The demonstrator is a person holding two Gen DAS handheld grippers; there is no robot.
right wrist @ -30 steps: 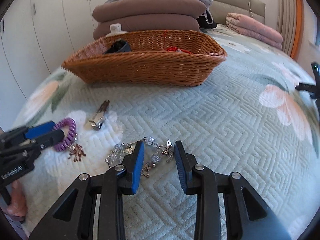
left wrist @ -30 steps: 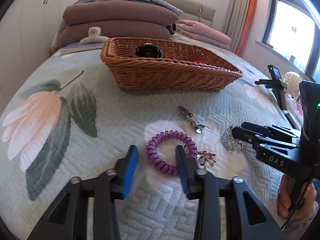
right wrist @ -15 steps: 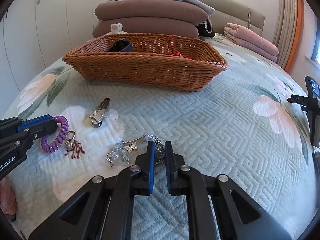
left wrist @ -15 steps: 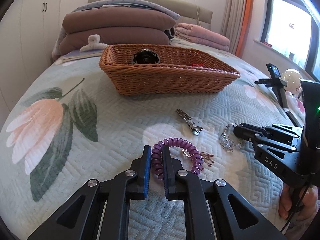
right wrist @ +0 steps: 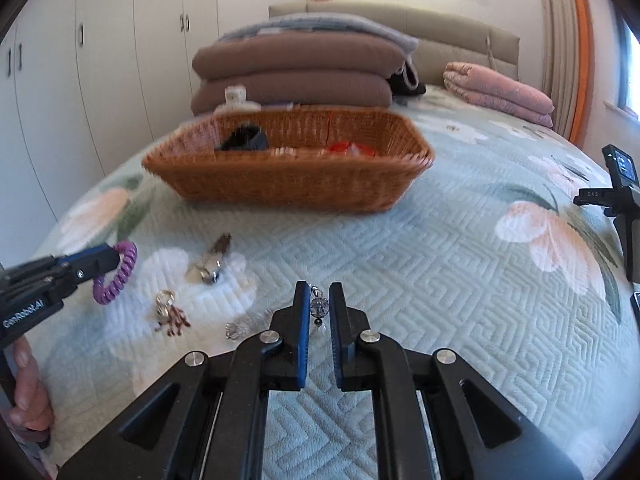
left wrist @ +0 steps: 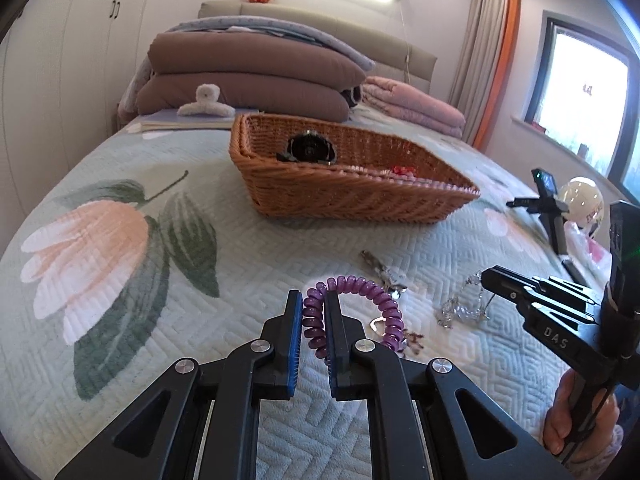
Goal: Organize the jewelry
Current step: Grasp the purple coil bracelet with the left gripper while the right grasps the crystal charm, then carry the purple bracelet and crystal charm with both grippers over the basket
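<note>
Purple coil bracelet hangs from the left gripper, whose jaws are closed on one side of its loop, just above the quilted bedspread. It looks springy, light and forgiving — a pinch across the coils should hold, though the small charm dangling from it may swing. Nearer the right, the right gripper is clamped on a crystal bead of the beaded chain, the rest trailing on the quilt; this one seems limp, slippery and delicate. A metal hair clip lies loose between them. Beyond, well apart, sits the wicker basket — the likely destination. Readable lettering: "DAS" on the right tool, "GenRobot.AI" on the left.
</note>
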